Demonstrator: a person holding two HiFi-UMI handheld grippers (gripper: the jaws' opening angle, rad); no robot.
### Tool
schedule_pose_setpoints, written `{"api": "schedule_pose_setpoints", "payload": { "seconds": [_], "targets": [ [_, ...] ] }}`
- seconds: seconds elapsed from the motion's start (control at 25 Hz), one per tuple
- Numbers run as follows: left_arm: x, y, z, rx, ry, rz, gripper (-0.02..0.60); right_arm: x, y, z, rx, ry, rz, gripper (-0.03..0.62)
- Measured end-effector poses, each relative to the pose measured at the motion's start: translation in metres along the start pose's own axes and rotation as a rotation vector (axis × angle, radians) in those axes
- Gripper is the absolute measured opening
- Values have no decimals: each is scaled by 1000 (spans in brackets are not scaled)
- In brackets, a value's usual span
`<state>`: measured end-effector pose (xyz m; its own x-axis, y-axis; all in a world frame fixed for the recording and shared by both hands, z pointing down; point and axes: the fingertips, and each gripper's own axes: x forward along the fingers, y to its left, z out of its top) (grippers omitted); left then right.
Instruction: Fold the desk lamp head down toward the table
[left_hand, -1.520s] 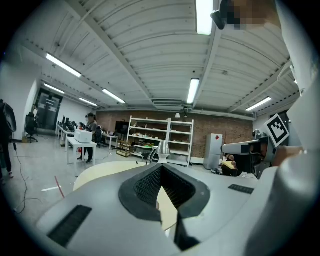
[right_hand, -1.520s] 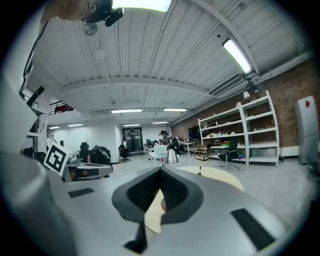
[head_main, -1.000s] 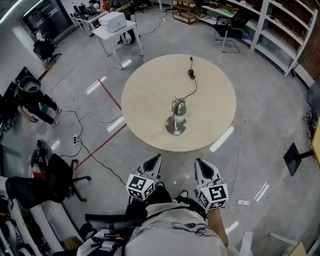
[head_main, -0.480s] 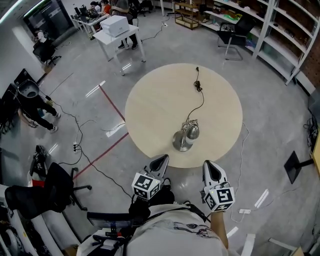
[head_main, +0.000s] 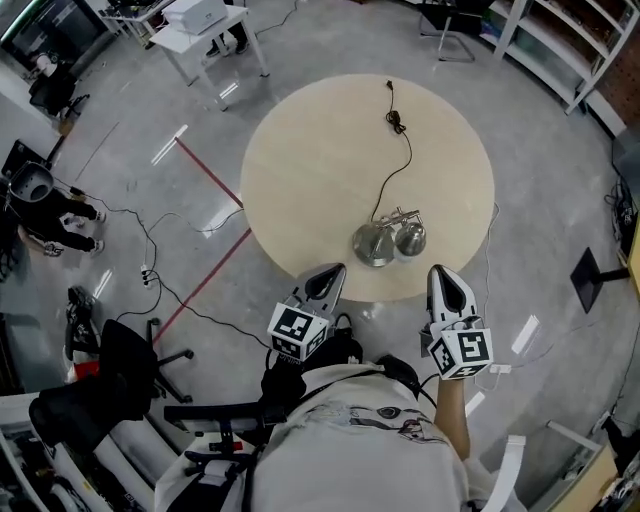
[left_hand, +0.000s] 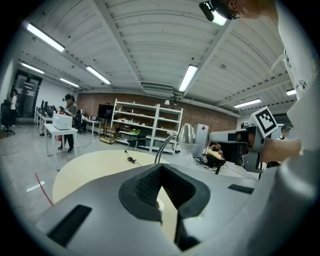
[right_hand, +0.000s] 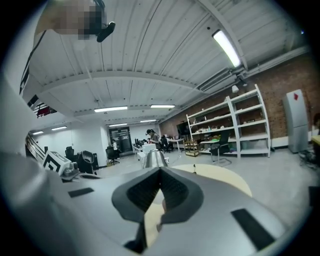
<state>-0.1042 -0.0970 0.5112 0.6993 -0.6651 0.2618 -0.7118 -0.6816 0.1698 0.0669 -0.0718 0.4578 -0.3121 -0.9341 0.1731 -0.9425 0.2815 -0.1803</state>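
Head view, your inventory: desk lamp (head_main: 375, 245) standing close to the round table's (head_main: 300, 150) near rim, cord (head_main: 398, 150) running to the far edge, and wide tabletop to its left. Your left gripper (head_main: 330, 272) and right gripper (head_main: 443, 272) flank it at that rim, jaws pressed together, holding nothing.

I count one round table (head_main: 310, 170), one lamp (head_main: 373, 245) and one cord (head_main: 397, 121). I hold two grippers, my left gripper (head_main: 328, 277) and my right gripper (head_main: 447, 280). Off the table I count one white side table (head_main: 212, 40), one white box (head_main: 195, 12) and one black chair (head_main: 122, 350) nearby.
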Motion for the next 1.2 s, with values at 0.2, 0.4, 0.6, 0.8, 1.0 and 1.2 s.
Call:
{"api": "schedule_pose_setpoints", "payload": {
  "seconds": [0.2, 0.4, 0.6, 0.8, 1.0, 1.2],
  "targets": [
    [7, 11, -7, -21, 17, -24, 2, 7, 1, 9, -6, -30, -33, 5],
    [22, 14, -1, -33, 11, -4, 2, 13, 8, 33, -23, -60, 62, 9],
    [34, 16, 14, -30, -14, 40, 2, 36, 12, 36, -122, 40, 144, 186],
    [40, 22, 19, -27, -21, 75, 2, 64, 19, 21, -137, 134, 196, 259],
    [43, 22, 18, -31, -24, 88, 2, 78, 26, 8, -166, 197, 217, 259],
    [41, 29, 19, -36, -27, 106, 2, 83, 24, 3, -183, 223, 181, 258]
  ]
}}
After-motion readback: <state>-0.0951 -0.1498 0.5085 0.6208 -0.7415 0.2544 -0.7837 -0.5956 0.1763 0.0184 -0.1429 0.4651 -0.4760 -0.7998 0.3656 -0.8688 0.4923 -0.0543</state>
